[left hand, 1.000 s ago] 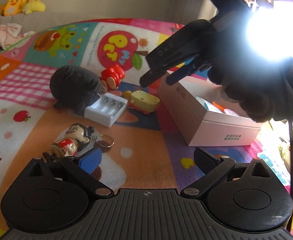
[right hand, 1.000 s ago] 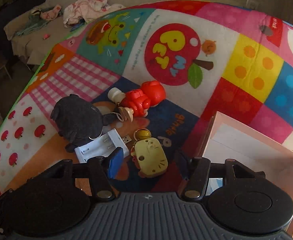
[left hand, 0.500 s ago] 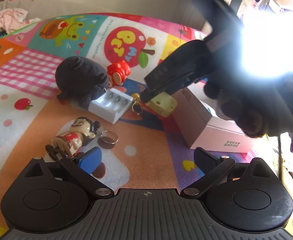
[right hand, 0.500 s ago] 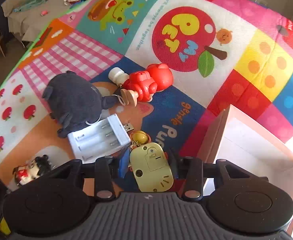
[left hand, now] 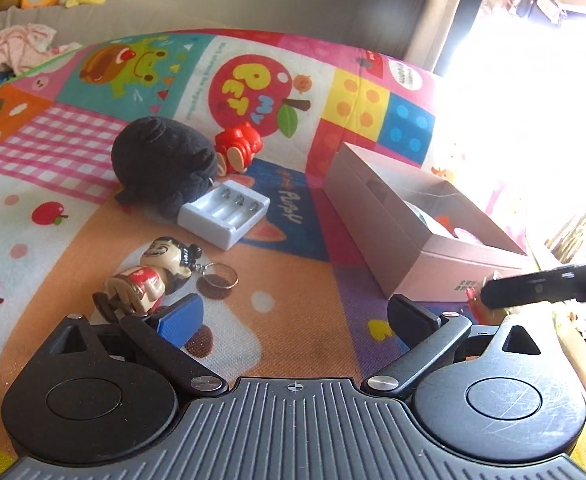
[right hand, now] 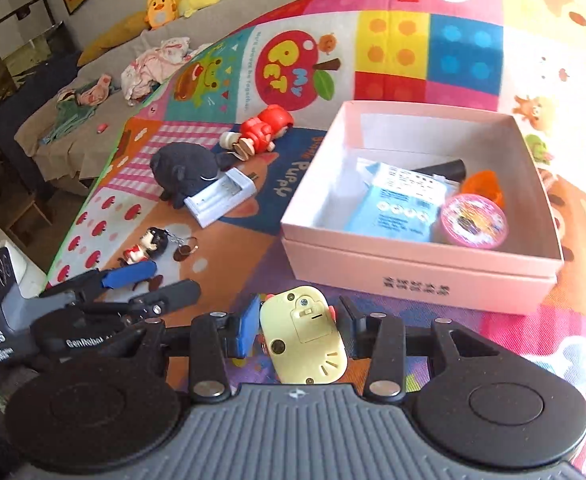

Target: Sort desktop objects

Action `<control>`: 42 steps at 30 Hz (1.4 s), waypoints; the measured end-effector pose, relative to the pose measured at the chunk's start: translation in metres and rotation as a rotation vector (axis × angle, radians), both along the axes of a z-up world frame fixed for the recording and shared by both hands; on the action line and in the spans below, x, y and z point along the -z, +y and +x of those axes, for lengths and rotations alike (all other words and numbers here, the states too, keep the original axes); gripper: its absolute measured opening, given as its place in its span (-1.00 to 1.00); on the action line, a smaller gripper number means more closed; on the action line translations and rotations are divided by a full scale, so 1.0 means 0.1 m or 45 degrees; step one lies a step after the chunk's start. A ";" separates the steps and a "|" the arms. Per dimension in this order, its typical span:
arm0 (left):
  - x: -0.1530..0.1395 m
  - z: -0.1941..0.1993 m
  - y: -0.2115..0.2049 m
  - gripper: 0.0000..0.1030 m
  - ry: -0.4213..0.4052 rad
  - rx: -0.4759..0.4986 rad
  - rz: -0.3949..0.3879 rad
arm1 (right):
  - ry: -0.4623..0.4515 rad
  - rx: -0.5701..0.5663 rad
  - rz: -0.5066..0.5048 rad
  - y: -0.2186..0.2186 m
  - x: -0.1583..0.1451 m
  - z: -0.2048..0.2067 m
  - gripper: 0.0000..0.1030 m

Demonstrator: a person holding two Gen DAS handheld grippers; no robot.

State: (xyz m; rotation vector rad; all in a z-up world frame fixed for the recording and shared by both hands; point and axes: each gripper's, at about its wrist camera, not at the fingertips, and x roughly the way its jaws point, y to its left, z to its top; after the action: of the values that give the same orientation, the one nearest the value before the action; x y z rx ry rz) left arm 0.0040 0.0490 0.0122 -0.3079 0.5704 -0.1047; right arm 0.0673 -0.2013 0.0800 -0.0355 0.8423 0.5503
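My right gripper (right hand: 299,326) is shut on a yellow cat-face toy (right hand: 303,334) and holds it in front of the pink box (right hand: 417,268). The box holds a blue packet (right hand: 397,208), a pink round tin (right hand: 475,220), an orange thing and a black thing. My left gripper (left hand: 293,316) is open and empty above the mat, its blue pad (left hand: 181,318) beside a doll keychain (left hand: 153,276). A white battery charger (left hand: 225,214), a black plush (left hand: 161,160) and a red figure (left hand: 239,146) lie on the mat. The left gripper (right hand: 149,284) also shows in the right wrist view.
The colourful play mat (left hand: 293,280) covers the surface. A couch with plush toys (right hand: 173,0) and clothes (right hand: 153,68) stands behind. Strong glare from a window (left hand: 533,100) washes out the right side. The right gripper's finger (left hand: 549,286) crosses the left wrist view near the box.
My right gripper has closed on the yellow toy, lifted it off the mat and drawn back to the front of the box. The left gripper has barely moved.
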 end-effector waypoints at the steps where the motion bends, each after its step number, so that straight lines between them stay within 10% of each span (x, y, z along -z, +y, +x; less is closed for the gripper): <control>1: 0.00 0.00 -0.02 0.97 0.001 0.001 0.014 | -0.039 0.019 -0.006 -0.05 0.05 -0.06 -0.20; 9: -0.01 0.01 -0.13 0.97 0.010 -0.006 0.114 | -0.045 0.185 0.027 -0.62 0.31 -0.25 -0.16; 17: -0.03 -0.03 -0.24 0.97 0.004 -0.040 0.217 | -0.180 0.406 0.171 -1.01 0.13 0.12 0.64; 26: -0.17 -0.25 -0.10 0.98 0.013 -0.086 0.387 | -0.225 0.419 0.088 -0.63 0.17 0.60 0.98; 42: -0.02 0.29 0.13 0.99 0.155 -0.092 0.290 | -0.284 0.222 -0.007 -0.60 0.37 -0.39 0.99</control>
State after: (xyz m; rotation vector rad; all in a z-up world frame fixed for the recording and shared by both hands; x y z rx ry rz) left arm 0.0333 0.0619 0.0144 -0.1138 0.6842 0.0490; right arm 0.0281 -0.2615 0.0433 -0.0275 0.6222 0.3719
